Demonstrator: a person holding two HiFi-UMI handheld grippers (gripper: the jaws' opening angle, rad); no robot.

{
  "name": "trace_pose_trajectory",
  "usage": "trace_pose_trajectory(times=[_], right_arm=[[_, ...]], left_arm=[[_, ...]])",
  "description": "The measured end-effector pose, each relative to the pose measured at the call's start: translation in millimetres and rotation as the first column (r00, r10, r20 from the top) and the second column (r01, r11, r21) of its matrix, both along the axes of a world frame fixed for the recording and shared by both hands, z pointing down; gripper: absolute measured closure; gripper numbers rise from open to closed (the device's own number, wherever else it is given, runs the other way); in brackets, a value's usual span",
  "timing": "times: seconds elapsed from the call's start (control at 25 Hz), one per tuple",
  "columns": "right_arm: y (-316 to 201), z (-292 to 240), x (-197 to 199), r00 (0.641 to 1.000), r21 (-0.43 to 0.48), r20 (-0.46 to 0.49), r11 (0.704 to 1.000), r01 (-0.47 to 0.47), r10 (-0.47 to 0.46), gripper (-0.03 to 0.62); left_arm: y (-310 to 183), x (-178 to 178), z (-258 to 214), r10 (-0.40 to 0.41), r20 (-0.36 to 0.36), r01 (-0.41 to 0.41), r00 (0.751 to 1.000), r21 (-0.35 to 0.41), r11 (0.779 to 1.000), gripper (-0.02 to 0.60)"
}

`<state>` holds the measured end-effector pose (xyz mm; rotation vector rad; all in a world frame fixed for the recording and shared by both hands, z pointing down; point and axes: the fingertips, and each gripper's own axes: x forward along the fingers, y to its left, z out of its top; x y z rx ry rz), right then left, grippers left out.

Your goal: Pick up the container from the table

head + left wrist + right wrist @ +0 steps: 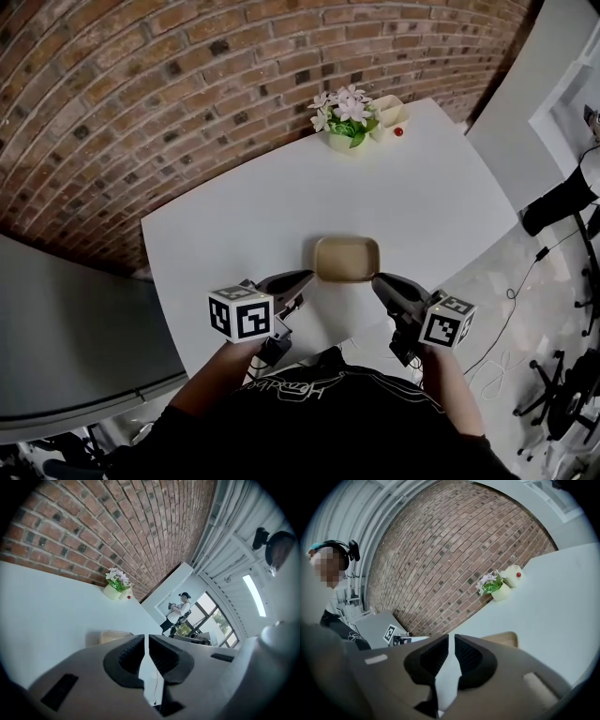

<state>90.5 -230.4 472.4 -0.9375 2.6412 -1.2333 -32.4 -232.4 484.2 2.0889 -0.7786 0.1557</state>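
A shallow tan container [347, 259] with rounded corners sits empty on the white table [225, 234], close to the front edge. My left gripper [305, 276] hovers just left of it and my right gripper [378, 279] just right of it; neither touches it. In the left gripper view the container [112, 636] shows past the left jaw, and the left gripper [146, 641] has its jaws almost together with nothing between them. In the right gripper view the container [505, 638] lies right of the right gripper [451, 641], whose jaws show only a thin slit and hold nothing.
A pot of white flowers [345, 120], a cream cup [387, 112] and a small red thing [398, 132] stand at the table's far edge by the brick wall. A cable [506, 319] and a chair base [562, 394] are on the floor to the right. A person [178, 611] stands far off.
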Motion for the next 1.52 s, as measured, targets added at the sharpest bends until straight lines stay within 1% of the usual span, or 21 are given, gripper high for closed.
trace_pose_trajectory(times=[0.04,0.16,0.24,0.28,0.48,0.56,0.68,0.76,0.92,1.04,1.2,1.32,1.52], right_arm=[[-2,4,0,1.000,-0.005,-0.006,1.000,0.010,-0.010,0.557],[-9,15,2,1.000,-0.026,-0.019,1.000,0.011,-0.012,0.554],[-14,25,9,0.999,-0.036,-0.038,0.999,0.006,-0.007,0.528],[-17,29,12,0.999,-0.042,-0.046,0.999,0.000,-0.002,0.528],[-35,51,32,0.997,-0.086,-0.072,0.995,-0.046,0.040,0.526],[-40,60,38,0.995,-0.108,-0.081,0.992,-0.060,0.051,0.500],[-49,70,45,0.993,-0.123,-0.102,0.990,-0.076,0.063,0.499],[-53,78,48,0.992,-0.135,-0.108,0.988,-0.078,0.064,0.471],[-60,99,55,0.989,-0.176,-0.140,0.982,-0.074,0.049,0.470],[-63,117,59,0.988,-0.216,-0.150,0.974,-0.063,0.031,0.468],[-65,137,60,0.987,-0.266,-0.159,0.963,-0.049,0.007,0.468],[-63,148,58,0.988,-0.309,-0.151,0.950,-0.032,-0.016,0.468],[-65,153,47,0.994,-0.355,-0.100,0.935,0.006,-0.045,0.468]], left_arm=[[-2,1,3,0.009,0.015,-0.009,1.000,0.007,1.000,0.574],[-11,3,14,0.017,0.053,-0.017,0.998,0.001,1.000,0.563],[-16,3,22,0.011,0.064,-0.010,0.998,-0.021,1.000,0.561],[-19,3,26,0.009,0.070,-0.007,0.997,-0.032,0.999,0.557],[-33,1,48,-0.003,0.084,0.010,0.996,-0.081,0.997,0.505],[-38,0,58,-0.013,0.079,0.022,0.997,-0.116,0.993,0.489],[-44,-3,75,-0.032,0.080,0.045,0.996,-0.172,0.984,0.481],[-46,-4,87,-0.048,0.081,0.064,0.996,-0.212,0.975,0.480],[-52,-9,109,-0.078,0.101,0.103,0.992,-0.271,0.957,0.480],[-57,-9,123,-0.095,0.084,0.117,0.992,-0.319,0.941,0.480],[-59,-6,136,-0.094,0.069,0.113,0.993,-0.359,0.926,0.480],[-58,-3,144,-0.094,0.072,0.115,0.993,-0.382,0.917,0.480],[-60,-2,153,-0.101,0.079,0.124,0.992,-0.405,0.906,0.480]])
